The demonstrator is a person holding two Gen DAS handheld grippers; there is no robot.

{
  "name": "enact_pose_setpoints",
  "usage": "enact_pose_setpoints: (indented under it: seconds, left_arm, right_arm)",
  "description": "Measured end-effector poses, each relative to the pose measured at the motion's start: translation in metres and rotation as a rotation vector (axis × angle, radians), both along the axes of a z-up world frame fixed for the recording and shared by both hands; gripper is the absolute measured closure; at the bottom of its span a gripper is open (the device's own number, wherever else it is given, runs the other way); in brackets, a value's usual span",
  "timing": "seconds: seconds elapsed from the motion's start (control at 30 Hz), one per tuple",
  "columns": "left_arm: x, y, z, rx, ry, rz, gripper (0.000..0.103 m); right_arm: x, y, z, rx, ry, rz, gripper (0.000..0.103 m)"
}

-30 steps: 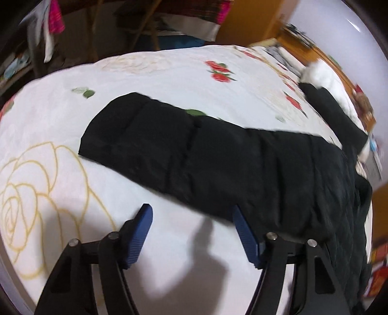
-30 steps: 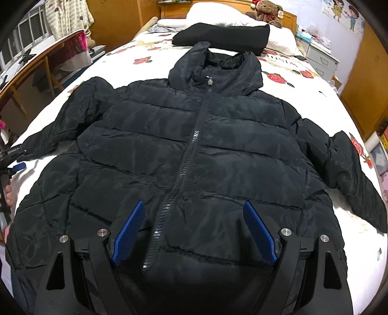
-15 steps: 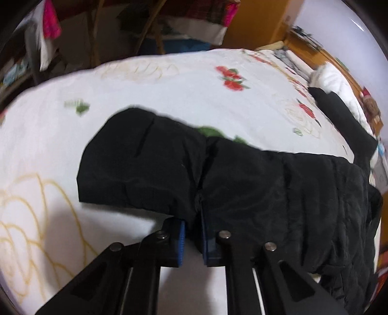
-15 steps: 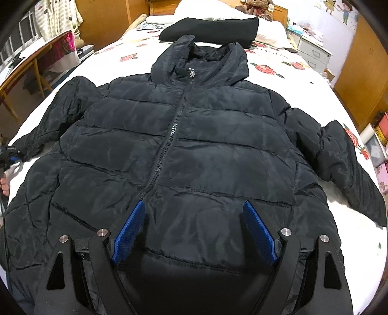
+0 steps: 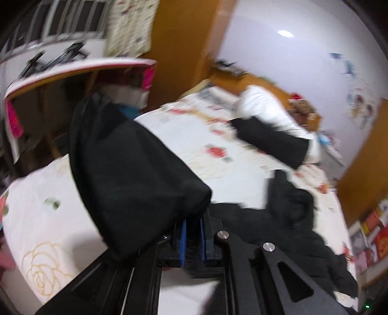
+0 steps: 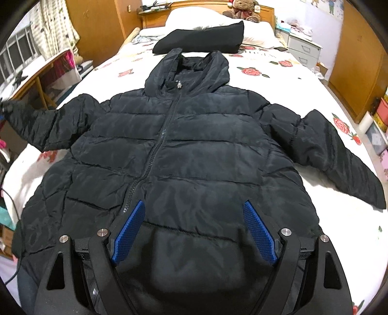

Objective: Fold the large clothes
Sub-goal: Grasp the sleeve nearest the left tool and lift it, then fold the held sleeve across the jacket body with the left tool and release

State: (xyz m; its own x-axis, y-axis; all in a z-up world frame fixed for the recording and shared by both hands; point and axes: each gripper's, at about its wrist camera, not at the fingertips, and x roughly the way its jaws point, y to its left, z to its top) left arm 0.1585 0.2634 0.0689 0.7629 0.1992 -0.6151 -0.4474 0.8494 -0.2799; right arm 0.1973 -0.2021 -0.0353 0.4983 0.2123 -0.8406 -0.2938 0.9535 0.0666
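Observation:
A black hooded puffer jacket (image 6: 179, 150) lies face up and zipped on the bed, both sleeves spread out. My left gripper (image 5: 193, 230) is shut on the jacket's left sleeve (image 5: 126, 174) and holds it raised off the bed; the cuff hangs up and to the left. That raised sleeve shows at the far left of the right wrist view (image 6: 41, 121). My right gripper (image 6: 194, 232) is open and empty, hovering over the jacket's lower hem near the zipper's end.
The bed has a white sheet with red roses (image 6: 344, 126). A folded black garment (image 6: 201, 41) and pillows (image 6: 218, 21) lie at the head. A desk (image 6: 36, 80) stands left of the bed, drawers (image 6: 303, 51) and a wooden wardrobe (image 6: 359, 60) at right.
My left gripper closed on the sleeve and has lifted it off the bed, tilting upward. My right gripper drew back slightly toward the hem and stays open.

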Motion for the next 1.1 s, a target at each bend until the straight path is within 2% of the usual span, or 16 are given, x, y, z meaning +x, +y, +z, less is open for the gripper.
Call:
enact_pose_setpoints:
  seconds: [0.1,0.2,0.3,0.4,0.53,0.67,0.9,0.97,1.03,1.07,1.1]
  left_arm:
    - [0.016,-0.041,0.028,0.011,-0.041,-0.101,0.095]
    - [0.036,-0.083,0.043,0.013,-0.059,-0.201,0.095]
    - [0.058,-0.131,0.043,0.004,-0.057,-0.303,0.095]
    - [0.081,-0.176,0.031,-0.011,-0.038,-0.401,0.096]
    - [0.112,-0.223,0.0,-0.052,0.014,-0.511,0.096]
    - [0.142,-0.261,-0.046,-0.092,0.086,-0.602,0.096]
    - [0.16,-0.301,-0.127,-0.145,0.224,-0.705,0.095]
    - [0.167,-0.312,-0.144,-0.171,0.262,-0.73,0.087]
    - [0.172,-0.323,-0.149,-0.207,0.285,-0.759,0.072]
    - [0.17,-0.324,-0.15,-0.215,0.286,-0.768,0.055]
    - [0.168,-0.324,-0.15,-0.226,0.276,-0.782,0.044]
  right_arm:
    - [-0.003,-0.018,0.007,0.028,-0.01,-0.026,0.02]
    - [-0.004,-0.038,0.012,0.046,-0.015,-0.062,0.02]
    - [-0.006,-0.059,0.015,0.044,-0.029,-0.098,0.02]
    - [-0.009,-0.079,0.016,0.049,-0.033,-0.135,0.02]
    - [-0.007,-0.104,0.012,0.055,-0.026,-0.186,0.02]
    - [-0.004,-0.124,0.004,0.055,-0.021,-0.225,0.02]
    - [0.005,-0.137,-0.013,0.045,0.002,-0.246,0.02]
    - [0.008,-0.136,-0.015,0.042,0.008,-0.243,0.02]
    - [0.011,-0.134,-0.016,0.04,0.01,-0.241,0.02]
    - [0.013,-0.132,-0.015,0.043,0.009,-0.24,0.02]
    - [0.014,-0.13,-0.013,0.046,0.004,-0.239,0.02]
